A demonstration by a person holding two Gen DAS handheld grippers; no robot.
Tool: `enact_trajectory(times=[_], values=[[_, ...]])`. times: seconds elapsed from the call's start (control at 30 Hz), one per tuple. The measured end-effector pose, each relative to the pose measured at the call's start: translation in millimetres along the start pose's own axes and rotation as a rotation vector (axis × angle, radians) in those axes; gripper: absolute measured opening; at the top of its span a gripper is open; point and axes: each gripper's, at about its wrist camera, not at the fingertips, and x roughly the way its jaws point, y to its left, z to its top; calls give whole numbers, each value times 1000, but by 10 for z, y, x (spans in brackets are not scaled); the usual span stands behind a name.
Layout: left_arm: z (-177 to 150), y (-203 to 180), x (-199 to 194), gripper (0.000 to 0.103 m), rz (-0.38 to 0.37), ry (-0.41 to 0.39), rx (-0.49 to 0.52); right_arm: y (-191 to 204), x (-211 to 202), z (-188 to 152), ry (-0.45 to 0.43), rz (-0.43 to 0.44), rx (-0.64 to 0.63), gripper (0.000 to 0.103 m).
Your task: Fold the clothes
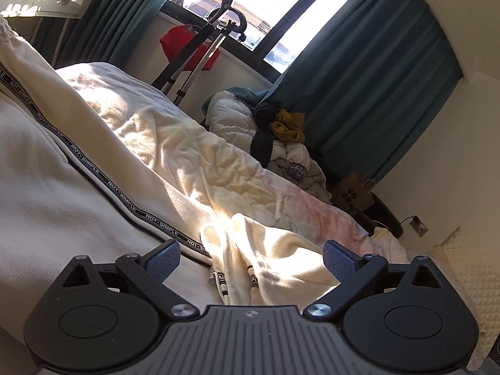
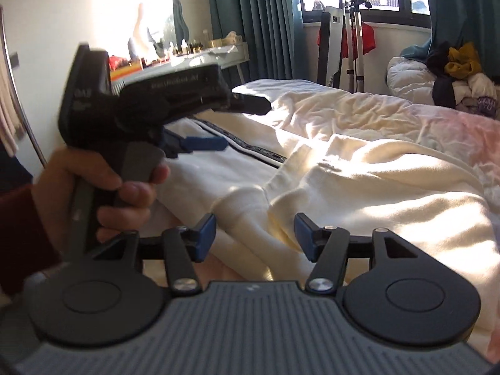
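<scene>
The cream trousers (image 1: 93, 143), marked by a dark lettered side stripe (image 1: 103, 175), are laid flat along the bed (image 2: 406, 131) so that a fold can be made, with the bunched hem end (image 1: 265, 259) lying at 12 o'clock just ahead of the left gripper (image 1: 251, 259), whose jaws are spread and hold nothing. The right gripper (image 2: 254, 237) is likewise spread with nothing pinched, poised over a cream fold (image 2: 281, 215), with the left gripper seen at its 10 o'clock. The bed is covered by a rumpled, sunlit cream sheet; teal curtains (image 1: 375, 78) and a window (image 1: 250, 9) are seen at 12 o'clock, and a heap of clothes (image 1: 281, 137) at 1 o'clock.

"NOT-SIMPLE" repeats on black stripe (image 1: 93, 168) of cream pants (image 1: 47, 187)
</scene>
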Motion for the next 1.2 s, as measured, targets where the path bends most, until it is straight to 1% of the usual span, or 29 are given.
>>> enact_trajectory(times=[0.03,0.1,0.13,0.17,0.23,0.3,0.33,0.4,0.43,0.5,0.53,0.57,0.6,0.63,0.67,0.7,0.73,0.77,0.8,0.9,0.97,1.07,1.13,1.2], values=[[1,1,15,99,2,3,-2,-8,-76,30,-39,21,16,57],[10,11,68,99,6,16,-9,-17,-222,91,-120,47,36,57],[16,14,101,99,7,24,-10,-21,-249,102,-141,23,30,57],[26,13,149,98,8,35,-4,-29,-241,115,-135,-24,27,57],[59,9,261,97,19,48,11,-107,-125,85,-77,-92,40,59],[105,3,392,93,45,59,17,-227,40,5,11,-155,78,58],[131,4,467,92,55,65,13,-294,163,-56,83,-186,96,58],[179,26,643,88,50,82,-10,-403,394,-197,221,-233,110,58],[198,43,738,86,54,99,-28,-413,445,-260,243,-245,98,57],[215,85,927,76,52,141,-58,-383,462,-291,238,-257,71,57],[206,106,1005,73,45,159,-66,-349,443,-270,220,-263,56,57],[190,117,1077,68,48,179,-68,-314,422,-247,200,-268,40,57],[172,125,1142,64,54,197,-65,-295,406,-225,171,-270,22,57],[154,124,1185,63,69,208,-55,-278,392,-204,140,-272,2,57],[145,119,1216,58,77,214,-45,-271,409,-191,127,-270,-19,57],[139,116,1245,49,82,221,-38,-265,431,-181,117,-267,-40,57],[142,118,1274,44,83,229,-37,-269,466,-184,123,-260,-46,57],[147,123,1313,28,93,240,-36,-275,502,-190,131,-252,-49,57],[150,119,1339,13,100,247,-23,-292,536,-200,133,-242,-38,57],[199,98,1344,11,86,229,2,-342,579,-205,111,-219,-11,57],[290,67,1293,11,62,184,-10,-355,559,-192,83,-212,-11,57],[385,36,1284,12,67,129,3,-354,528,-175,47,-203,-16,57],[380,94,1324,13,75,134,-49,-347,530,-173,41,-204,-24,57],[348,134,1325,19,98,146,-73,-356,543,-182,42,-206,-24,57]])
